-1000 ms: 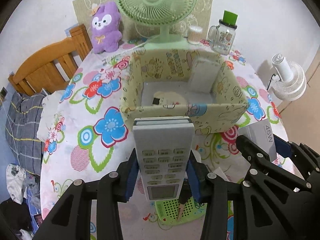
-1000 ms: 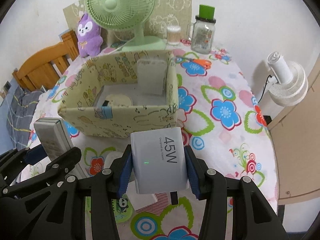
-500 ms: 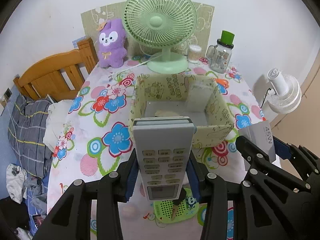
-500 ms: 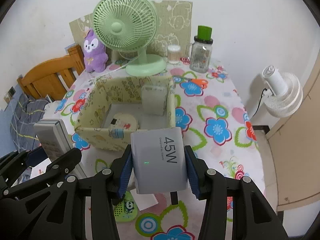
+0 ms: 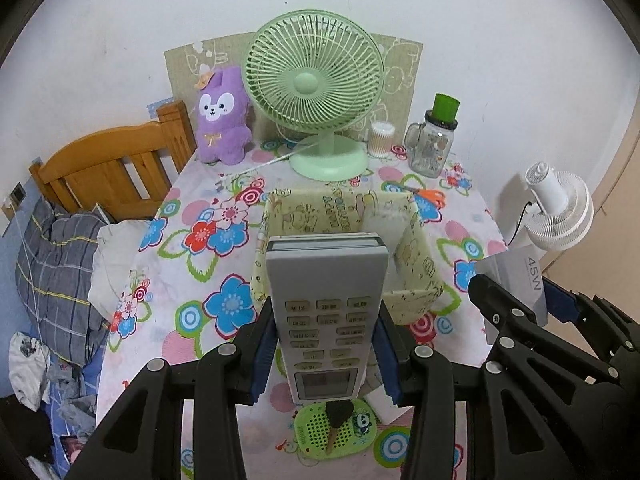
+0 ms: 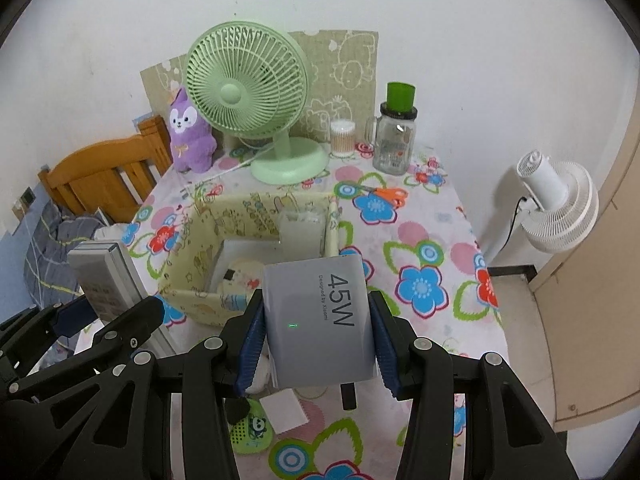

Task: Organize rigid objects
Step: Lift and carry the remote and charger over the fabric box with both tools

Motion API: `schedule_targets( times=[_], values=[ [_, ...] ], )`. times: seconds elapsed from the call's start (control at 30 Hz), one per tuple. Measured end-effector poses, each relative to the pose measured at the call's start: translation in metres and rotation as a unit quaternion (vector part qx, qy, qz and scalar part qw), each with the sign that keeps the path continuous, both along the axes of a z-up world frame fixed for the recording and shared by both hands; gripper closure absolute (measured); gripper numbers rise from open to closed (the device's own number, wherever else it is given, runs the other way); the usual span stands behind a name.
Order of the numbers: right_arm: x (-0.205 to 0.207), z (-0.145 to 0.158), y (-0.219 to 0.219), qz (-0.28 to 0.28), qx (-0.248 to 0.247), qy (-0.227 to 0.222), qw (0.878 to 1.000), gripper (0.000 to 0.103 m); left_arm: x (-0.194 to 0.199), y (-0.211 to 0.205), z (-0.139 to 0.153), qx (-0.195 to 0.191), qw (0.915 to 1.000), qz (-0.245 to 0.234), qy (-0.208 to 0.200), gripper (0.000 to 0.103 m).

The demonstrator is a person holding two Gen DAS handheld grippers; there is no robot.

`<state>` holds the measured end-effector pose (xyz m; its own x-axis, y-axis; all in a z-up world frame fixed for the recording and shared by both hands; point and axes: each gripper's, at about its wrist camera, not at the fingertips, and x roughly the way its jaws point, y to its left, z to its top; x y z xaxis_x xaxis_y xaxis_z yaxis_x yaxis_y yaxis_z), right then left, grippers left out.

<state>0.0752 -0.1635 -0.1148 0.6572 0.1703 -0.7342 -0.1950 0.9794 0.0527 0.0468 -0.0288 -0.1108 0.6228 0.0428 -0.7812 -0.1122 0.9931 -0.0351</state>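
Flowered cloth covers the tabletop (image 5: 192, 248) against a white wall, with a wooden bed frame (image 5: 104, 164) off to one side. Close in, the left tool (image 5: 324, 356) pinches a grey remote control (image 5: 326, 304) by its 2 long edges near the button end, display toward the camera. It looks light and stiff, its smooth plastic sides likely slippery, so the hold on the edges suits it. The right tool (image 6: 318, 344) clamps a grey 45W charger block (image 6: 316, 316) across its flat sides; that one is probably denser and hard, unlikely to deform. Both things hang above the tabletop, short of the yellow cartoon-print box (image 6: 192, 256), which lies just ahead and already holds a few items. Below the tools lie a green perforated pad (image 5: 340, 432) and a white card (image 6: 284, 408). Farther back stand a green fan (image 5: 316, 92), a purple plush toy (image 5: 222, 120) and a glass jar (image 5: 434, 140).
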Motion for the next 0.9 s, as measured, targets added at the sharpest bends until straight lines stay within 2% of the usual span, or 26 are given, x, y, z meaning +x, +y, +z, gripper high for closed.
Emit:
schedule_targets(
  times=[0.5, 0.9],
  values=[
    [0.031, 0.004, 0.000, 0.018, 0.010, -0.013, 1.000, 0.051, 0.028, 0.000, 0.005, 0.007, 0.9998, 0.009, -0.014, 0.057],
    [0.067, -0.002, 0.006, 0.014, 0.011, 0.007, 1.000, 0.051, 0.061, 0.007, -0.001, 0.001, 1.0000, 0.009, -0.004, 0.057]
  ],
)
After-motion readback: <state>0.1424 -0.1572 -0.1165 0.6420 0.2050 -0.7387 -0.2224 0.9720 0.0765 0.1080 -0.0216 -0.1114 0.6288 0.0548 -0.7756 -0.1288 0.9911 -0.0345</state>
